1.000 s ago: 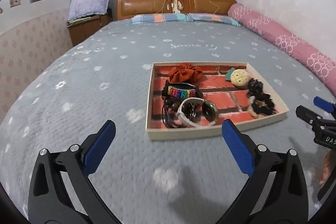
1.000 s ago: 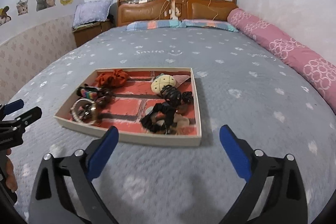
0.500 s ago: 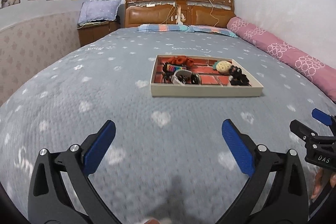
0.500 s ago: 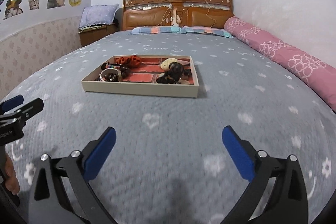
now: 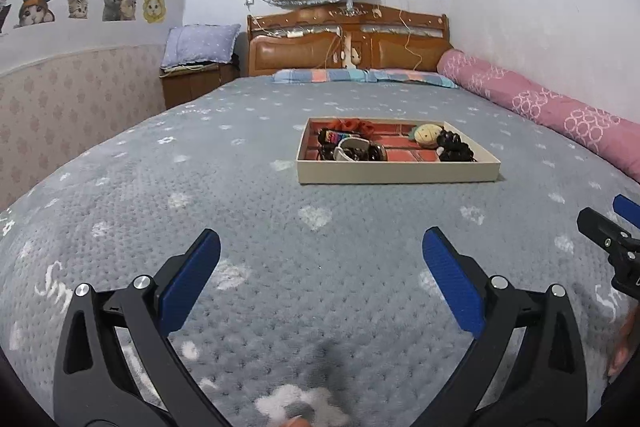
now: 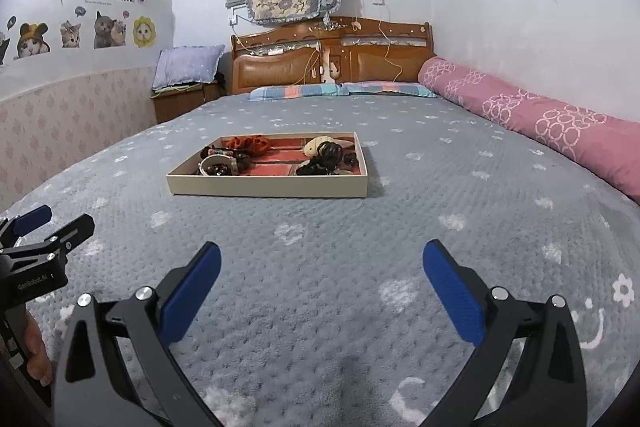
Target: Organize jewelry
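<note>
Big grey bedspread (image 5: 280, 227), and the jewelry tray (image 5: 396, 174) sits mid-bed, well ahead of both tongs. Left gripper (image 5: 320, 267) and right gripper (image 6: 322, 269) both spread wide, holding nothing, hovering low over the blanket.

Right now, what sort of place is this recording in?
A home bedroom: a bed with a grey bedspread, a wooden headboard behind it, and cat wall stickers.
</note>
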